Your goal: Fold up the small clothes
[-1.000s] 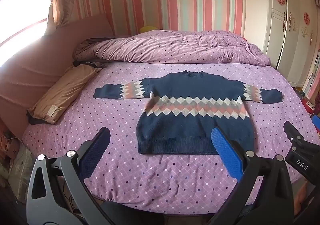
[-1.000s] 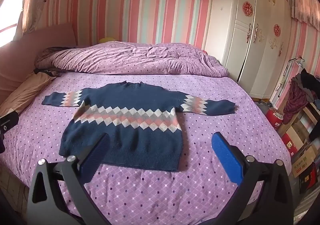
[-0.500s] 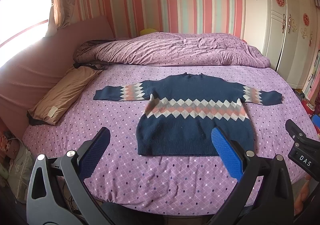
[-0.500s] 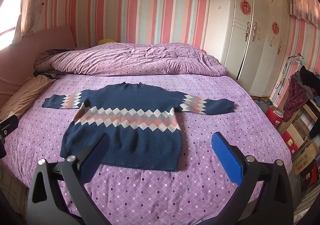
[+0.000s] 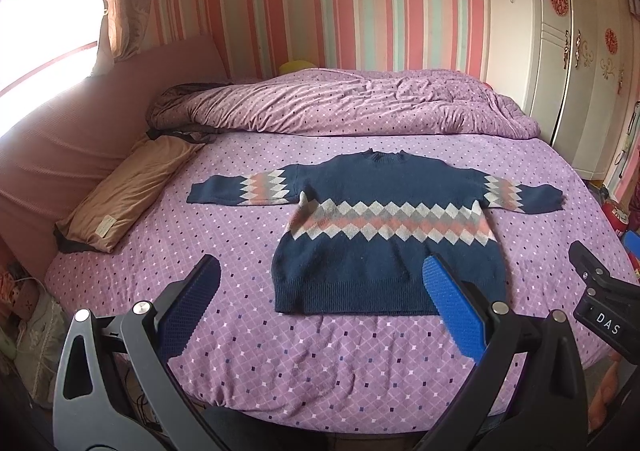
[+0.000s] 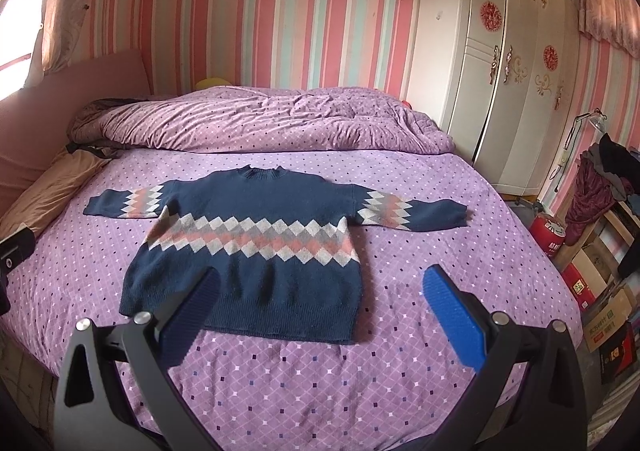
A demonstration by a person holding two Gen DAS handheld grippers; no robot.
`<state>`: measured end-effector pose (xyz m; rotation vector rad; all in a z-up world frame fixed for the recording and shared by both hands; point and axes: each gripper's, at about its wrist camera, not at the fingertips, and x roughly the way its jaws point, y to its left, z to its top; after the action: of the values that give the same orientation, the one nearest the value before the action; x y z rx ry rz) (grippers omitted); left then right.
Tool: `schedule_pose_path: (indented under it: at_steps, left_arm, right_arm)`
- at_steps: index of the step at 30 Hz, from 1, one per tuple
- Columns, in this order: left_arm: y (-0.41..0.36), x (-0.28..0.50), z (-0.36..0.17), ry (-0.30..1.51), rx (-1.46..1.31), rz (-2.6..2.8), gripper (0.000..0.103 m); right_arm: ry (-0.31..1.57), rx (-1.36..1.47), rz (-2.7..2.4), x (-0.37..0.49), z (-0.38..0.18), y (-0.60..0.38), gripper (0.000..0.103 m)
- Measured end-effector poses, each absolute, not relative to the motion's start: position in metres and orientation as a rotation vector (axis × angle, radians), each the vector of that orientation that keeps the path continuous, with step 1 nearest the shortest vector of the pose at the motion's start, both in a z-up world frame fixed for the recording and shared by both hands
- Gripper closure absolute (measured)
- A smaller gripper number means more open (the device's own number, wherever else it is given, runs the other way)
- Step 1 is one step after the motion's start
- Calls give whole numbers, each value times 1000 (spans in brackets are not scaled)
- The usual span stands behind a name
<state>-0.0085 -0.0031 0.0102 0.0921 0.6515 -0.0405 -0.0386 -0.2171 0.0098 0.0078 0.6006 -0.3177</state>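
Observation:
A navy sweater (image 5: 384, 227) with a pink, grey and white diamond band lies flat on the purple bed (image 5: 240, 235), both sleeves spread out, hem towards me. It also shows in the right wrist view (image 6: 256, 243). My left gripper (image 5: 320, 271) is open and empty, held above the bed's near edge, short of the hem. My right gripper (image 6: 320, 283) is open and empty, above the near edge by the hem's right corner. Its body shows at the right of the left wrist view (image 5: 600, 311).
A rumpled purple quilt (image 5: 340, 107) lies across the far side of the bed. A tan pillow (image 5: 128, 191) lies at the left by the pink headboard (image 5: 80, 131). White wardrobes (image 6: 500, 83) stand on the right, with boxes and clothes (image 6: 600, 251) on the floor beside the bed.
Both grippers have risen and tilted slightly, so the sweater sits a little lower in each view. The sweater has not moved. Both grippers stay open.

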Motion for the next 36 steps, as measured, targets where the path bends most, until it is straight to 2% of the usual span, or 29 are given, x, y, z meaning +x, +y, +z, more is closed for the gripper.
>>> schedule_pose_path:
  at_steps: [36]
  left_arm:
    - [2,-10,7,662,80,-34,3]
  right_arm:
    - [601,-2,-321,-41,12,-218,1]
